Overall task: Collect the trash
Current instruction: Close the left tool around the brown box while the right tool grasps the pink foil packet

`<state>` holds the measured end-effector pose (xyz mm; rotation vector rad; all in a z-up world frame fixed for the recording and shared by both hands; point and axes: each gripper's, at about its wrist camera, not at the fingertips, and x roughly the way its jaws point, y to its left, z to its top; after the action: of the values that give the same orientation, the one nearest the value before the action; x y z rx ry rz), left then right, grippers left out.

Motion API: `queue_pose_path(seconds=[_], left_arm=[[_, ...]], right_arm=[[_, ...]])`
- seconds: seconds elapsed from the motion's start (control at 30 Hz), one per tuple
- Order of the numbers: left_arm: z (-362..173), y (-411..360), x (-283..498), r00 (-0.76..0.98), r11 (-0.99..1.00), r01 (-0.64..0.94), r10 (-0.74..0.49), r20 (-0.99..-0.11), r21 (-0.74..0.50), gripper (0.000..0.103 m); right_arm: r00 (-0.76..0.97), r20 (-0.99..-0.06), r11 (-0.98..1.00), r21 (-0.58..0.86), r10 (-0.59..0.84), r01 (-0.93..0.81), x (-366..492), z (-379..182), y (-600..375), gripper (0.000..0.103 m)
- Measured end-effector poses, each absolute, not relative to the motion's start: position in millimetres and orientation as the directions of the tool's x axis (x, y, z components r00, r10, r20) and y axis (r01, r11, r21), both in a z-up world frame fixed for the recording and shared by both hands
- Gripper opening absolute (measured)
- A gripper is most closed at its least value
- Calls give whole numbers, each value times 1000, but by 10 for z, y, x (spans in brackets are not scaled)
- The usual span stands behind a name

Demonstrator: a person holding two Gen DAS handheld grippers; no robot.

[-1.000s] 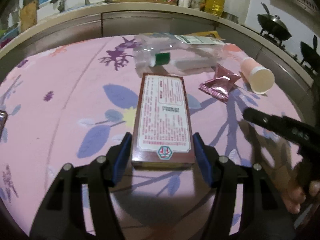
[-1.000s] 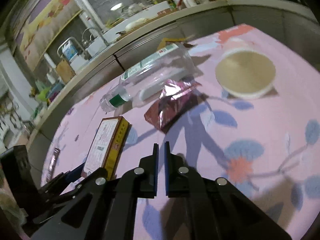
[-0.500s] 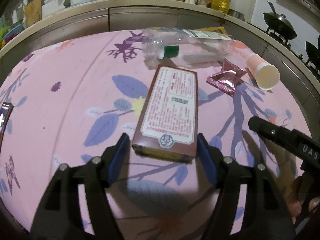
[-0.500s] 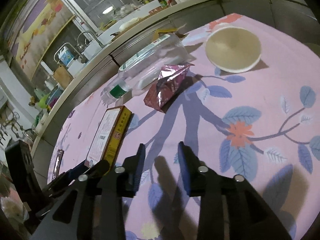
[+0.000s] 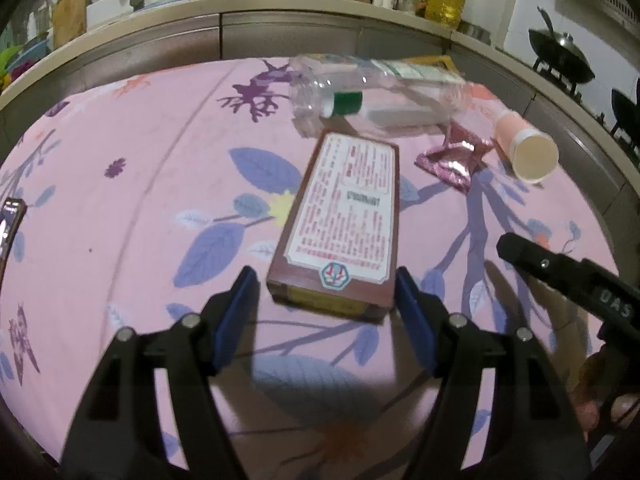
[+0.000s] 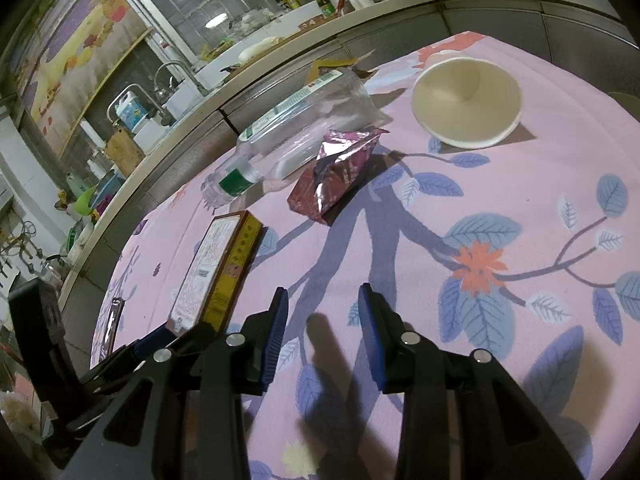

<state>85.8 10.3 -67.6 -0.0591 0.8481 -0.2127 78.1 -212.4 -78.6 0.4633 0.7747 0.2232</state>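
The left gripper (image 5: 326,304) stands wide, its blue pads flanking the near end of the box (image 5: 344,220) with a slight gap on each side, so nothing is held. The right gripper (image 6: 322,332) is partly open over bare cloth, nothing between its jaws.

Beyond the box lie the clear bottle (image 5: 372,100) on its side, green cap towards the box, then the crumpled foil wrapper (image 5: 454,156) and the paper cup (image 5: 526,146) tipped over to the right.

The right view looks into the cup's (image 6: 466,102) open mouth and shows the box's (image 6: 218,268) yellow side; the wrapper (image 6: 334,174) there touches the bottle (image 6: 296,136). Only the left view shows a phone (image 5: 10,224) at the table's left edge and the right gripper's black body low on the right, with fingers (image 5: 596,412) of a hand under it.

The tablecloth (image 5: 140,200) is pink with blue leaves and flowers. Behind it runs a grey counter (image 5: 220,24) with sink taps, bottles and a cutting board; woks (image 5: 560,60) sit on a stove at the right.

The trash crowds the far right of the table; the cloth left of the box and near the right gripper is open.
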Motion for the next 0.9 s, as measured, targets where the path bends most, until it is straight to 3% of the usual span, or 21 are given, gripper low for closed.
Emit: queue_pose_path(seconds=[0.2, 0.9], left_arm=[[-549, 172, 859, 671, 974, 157, -226, -706, -163, 69], [-687, 13, 1083, 658, 976, 172, -212, -723, -131, 72]], right_arm=[[709, -618, 882, 472, 339, -10, 826, -751, -2149, 34], [700, -635, 887, 461, 326, 5, 1084, -685, -2188, 34]])
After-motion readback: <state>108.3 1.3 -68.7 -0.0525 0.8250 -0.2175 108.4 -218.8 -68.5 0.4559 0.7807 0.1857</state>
